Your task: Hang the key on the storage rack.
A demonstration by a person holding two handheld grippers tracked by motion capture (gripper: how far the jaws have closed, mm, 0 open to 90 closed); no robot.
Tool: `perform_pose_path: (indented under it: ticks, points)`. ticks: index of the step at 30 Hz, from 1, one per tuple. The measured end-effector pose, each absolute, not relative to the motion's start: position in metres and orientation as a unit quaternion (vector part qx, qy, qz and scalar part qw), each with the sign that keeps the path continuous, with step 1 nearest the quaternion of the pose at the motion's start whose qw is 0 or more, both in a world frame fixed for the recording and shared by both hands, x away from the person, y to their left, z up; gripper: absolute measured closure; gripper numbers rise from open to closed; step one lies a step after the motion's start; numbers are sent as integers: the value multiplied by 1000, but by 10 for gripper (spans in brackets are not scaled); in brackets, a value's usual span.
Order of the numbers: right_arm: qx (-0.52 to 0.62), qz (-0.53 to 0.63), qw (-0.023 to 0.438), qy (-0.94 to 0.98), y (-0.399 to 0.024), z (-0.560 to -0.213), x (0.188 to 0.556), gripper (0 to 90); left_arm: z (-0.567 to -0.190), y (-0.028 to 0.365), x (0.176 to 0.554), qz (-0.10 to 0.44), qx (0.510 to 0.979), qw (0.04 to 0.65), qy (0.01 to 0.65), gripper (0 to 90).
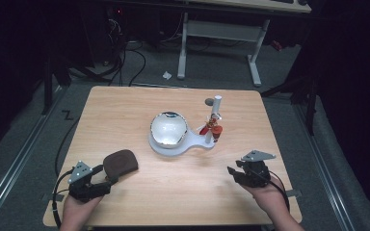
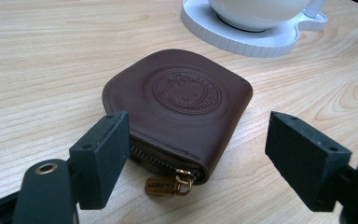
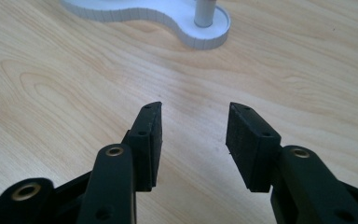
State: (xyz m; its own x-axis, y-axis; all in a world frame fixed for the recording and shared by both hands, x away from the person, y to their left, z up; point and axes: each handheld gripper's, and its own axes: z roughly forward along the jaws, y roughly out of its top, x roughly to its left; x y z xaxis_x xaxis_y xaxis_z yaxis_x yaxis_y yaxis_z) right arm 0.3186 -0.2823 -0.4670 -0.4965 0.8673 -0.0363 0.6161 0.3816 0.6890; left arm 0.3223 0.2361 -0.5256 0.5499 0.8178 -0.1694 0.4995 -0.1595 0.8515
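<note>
Matt brown leather pouch (image 2: 179, 116) with brass zip lies on smooth pale wood table (image 2: 42, 60).

floor: grey carpet (image 1: 24, 144), dim | table: light wood (image 1: 125, 106), square, rounded corners | behind: white-legged desk (image 1: 219, 29), black cables (image 1: 125, 62) trailing beneath | scrap of white paper (image 1: 167, 75) on floor | room edges dark, light falls on tabletop

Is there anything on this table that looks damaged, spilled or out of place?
Nothing stands out. The brown zip pouch lies flat and closed on the table, between the open jaws of the left gripper. The bowl sits level on its white stand. The right gripper is open over bare wood.
</note>
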Motion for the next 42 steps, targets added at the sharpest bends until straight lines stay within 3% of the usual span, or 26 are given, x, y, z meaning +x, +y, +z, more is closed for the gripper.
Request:
perform_pose_path:
  ticks: [9, 11, 12, 20, 23, 29, 32, 35, 37, 42]
  points:
    - [478, 336, 198, 787, -284, -511, 298, 561, -526, 239, 322, 168, 737, 470, 455, 229]
    - [477, 340, 210, 783, -286, -518, 292, 561, -525, 240, 322, 168, 735, 471, 459, 230]
    - [466, 356, 242, 773, -291, -523, 284, 567, -525, 242, 322, 166, 733, 471, 462, 232]
    - [485, 377, 227, 756, -304, -524, 282, 549, -522, 248, 329, 160, 718, 470, 488, 273]
    - [479, 374, 230, 761, -303, -524, 283, 548, -518, 251, 339, 167, 704, 460, 515, 330]
    - [474, 382, 222, 762, -307, -525, 283, 546, -519, 243, 362, 155, 697, 442, 542, 545]
    - [476, 383, 219, 761, -308, -525, 283, 546, -522, 244, 363, 157, 690, 447, 547, 583]
    - [479, 384, 215, 760, -309, -527, 283, 545, -524, 248, 361, 160, 684, 456, 547, 695]
    - [478, 382, 214, 761, -308, -527, 283, 545, -524, 252, 359, 158, 683, 459, 546, 736]
    - [478, 378, 214, 763, -305, -528, 283, 543, -528, 255, 355, 137, 681, 468, 547, 739]
